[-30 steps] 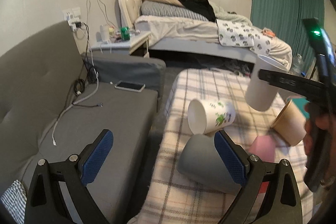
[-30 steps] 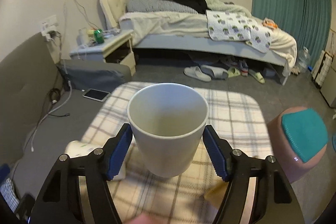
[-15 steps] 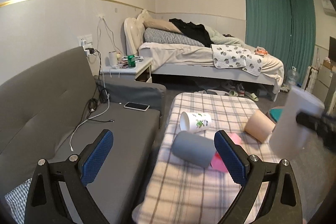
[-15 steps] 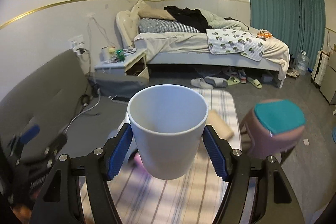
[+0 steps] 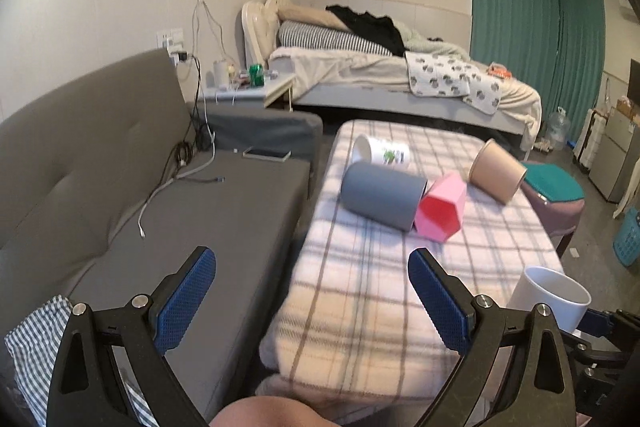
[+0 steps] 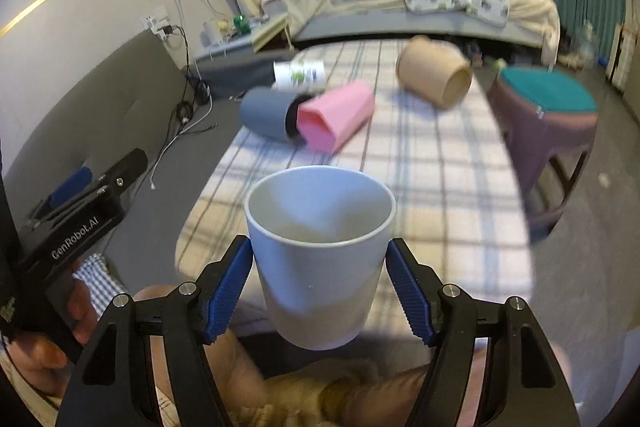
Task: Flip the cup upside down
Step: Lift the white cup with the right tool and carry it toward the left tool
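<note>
Far left, grey sofa (image 5: 168, 211) with white cable (image 5: 160, 191) and phone (image 5: 267, 153) on the seat; above its near edge, left gripper (image 5: 312, 301), blue pads spread wide, nothing between them. Just beside the sofa, plaid-covered table (image 5: 400, 267); lying on their sides toward its far end, printed white cup (image 5: 382, 153), then grey cup (image 5: 382, 195) with its mouth touching pink hexagonal cup (image 5: 440, 211), then tan cup (image 5: 498, 171) apart toward the right edge. At the near right corner, white cup (image 6: 320, 255), mouth up and tilted slightly, off the table, clamped at its sides by right gripper (image 6: 320, 295); both blue pads pressed to the wall. Beyond the table's right edge, purple stool (image 6: 548, 123) with teal top; behind everything, unmade bed (image 5: 400, 75) and teal curtains (image 5: 520, 19).
</note>
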